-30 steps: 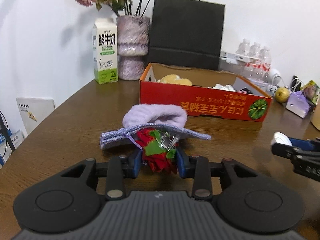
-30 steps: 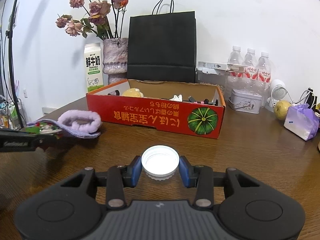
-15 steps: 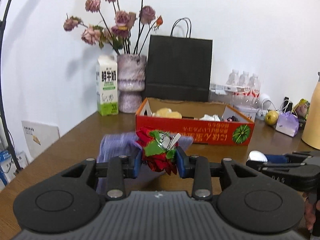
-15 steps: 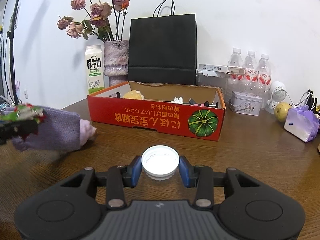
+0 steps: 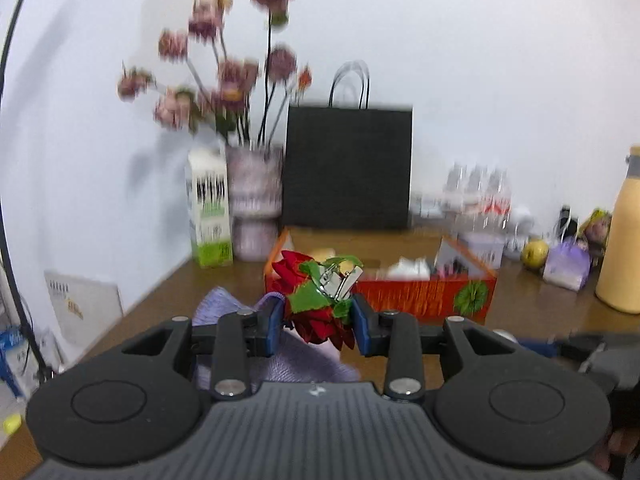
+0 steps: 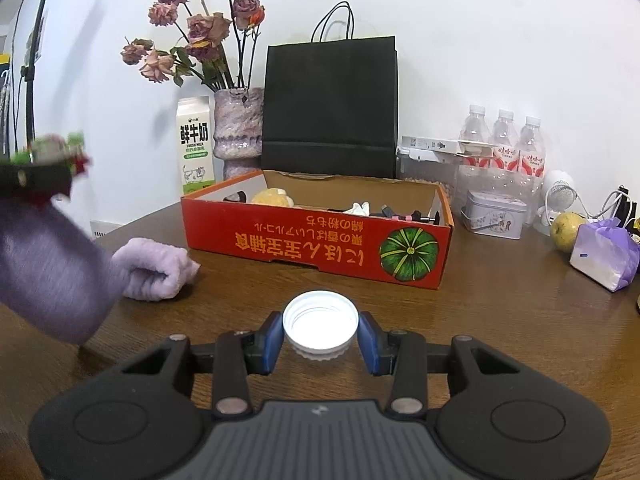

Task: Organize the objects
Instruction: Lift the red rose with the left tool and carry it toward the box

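My left gripper point(image 5: 318, 326) is shut on a red flower clip point(image 5: 316, 292) with green leaves and a metal clasp. A purple knitted cloth point(image 5: 304, 360) hangs from the clip below the fingers. In the right wrist view the left gripper point(image 6: 32, 178) is raised at the far left. The purple knitted cloth point(image 6: 52, 264) droops from it, and its fluffy far end point(image 6: 156, 264) rests on the wooden table point(image 6: 500, 300). My right gripper point(image 6: 320, 336) is shut on a white bottle cap point(image 6: 320, 322), low over the table in front of the red cardboard box point(image 6: 316, 240).
The red box point(image 5: 420, 300) holds several small items. Behind it stand a milk carton point(image 6: 194, 148), a vase of dried flowers point(image 6: 238, 128), a black paper bag point(image 6: 330, 108) and water bottles point(image 6: 504, 148). A tin point(image 6: 494, 214), a pear point(image 6: 566, 230) and a purple bag point(image 6: 604, 254) sit at the right.
My left gripper has risen with the flower clip, lifting most of the purple cloth off the table. The right gripper and its cap have stayed put.
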Available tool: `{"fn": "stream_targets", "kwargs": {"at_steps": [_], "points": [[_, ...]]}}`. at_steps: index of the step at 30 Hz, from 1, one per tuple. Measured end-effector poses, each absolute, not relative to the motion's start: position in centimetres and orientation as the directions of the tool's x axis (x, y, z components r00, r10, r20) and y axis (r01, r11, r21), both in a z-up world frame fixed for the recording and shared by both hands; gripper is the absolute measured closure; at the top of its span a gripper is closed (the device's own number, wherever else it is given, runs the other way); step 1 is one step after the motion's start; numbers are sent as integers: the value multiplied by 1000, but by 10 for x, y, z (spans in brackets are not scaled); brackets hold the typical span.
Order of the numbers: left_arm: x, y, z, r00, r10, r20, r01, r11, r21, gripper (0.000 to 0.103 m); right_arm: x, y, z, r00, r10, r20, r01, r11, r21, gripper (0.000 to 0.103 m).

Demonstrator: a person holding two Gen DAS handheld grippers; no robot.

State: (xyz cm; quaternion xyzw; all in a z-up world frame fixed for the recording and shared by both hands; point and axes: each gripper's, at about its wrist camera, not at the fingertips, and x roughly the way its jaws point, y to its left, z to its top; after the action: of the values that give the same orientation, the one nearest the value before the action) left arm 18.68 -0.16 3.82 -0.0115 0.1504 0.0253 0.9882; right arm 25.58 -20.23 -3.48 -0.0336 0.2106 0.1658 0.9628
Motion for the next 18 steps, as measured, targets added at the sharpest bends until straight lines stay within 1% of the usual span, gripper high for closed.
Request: {"fn": "stream_targets", "kwargs": {"at_steps": [3,6,7,9,10,11,12,13,15,18], "points": [[192,8,14,904,34,-427,-48,999,-22,67,254,-201,-34,854,313,-415,-342,940,6,64],[194,24,-8,836,41,-547,-76,996,-41,66,250,-200,-32,849,329,-414,-357,934,9,64],[194,29,-12,818,38,-574,-85,995,-56,64,249,-200,-31,847,334,-413,-362,932,11,64],[190,41,-20,790,33,-612,-102,992,-78,54,245,-199,-29,844,348,-408,-374,927,18,64],[187,44,-21,788,36,-615,-108,991,-80,43,243,-199,-28,843,354,-405,-379,925,20,64],[183,46,-21,793,51,-607,-117,991,-70,29,240,-199,-27,842,361,-402,-385,923,22,64],[179,48,-19,801,70,-594,-127,990,-54,24,238,-199,-26,840,366,-400,-390,921,23,64],[175,49,-16,811,82,-580,-131,990,-43,20,235,-199,-25,839,371,-397,-395,919,24,64],[170,49,-9,823,86,-561,-126,991,-34,20,231,-200,-25,837,379,-395,-403,915,23,64],[173,48,0,835,109,-539,-137,991,-11,9,227,-201,-24,835,385,-393,-409,912,25,64]]}}
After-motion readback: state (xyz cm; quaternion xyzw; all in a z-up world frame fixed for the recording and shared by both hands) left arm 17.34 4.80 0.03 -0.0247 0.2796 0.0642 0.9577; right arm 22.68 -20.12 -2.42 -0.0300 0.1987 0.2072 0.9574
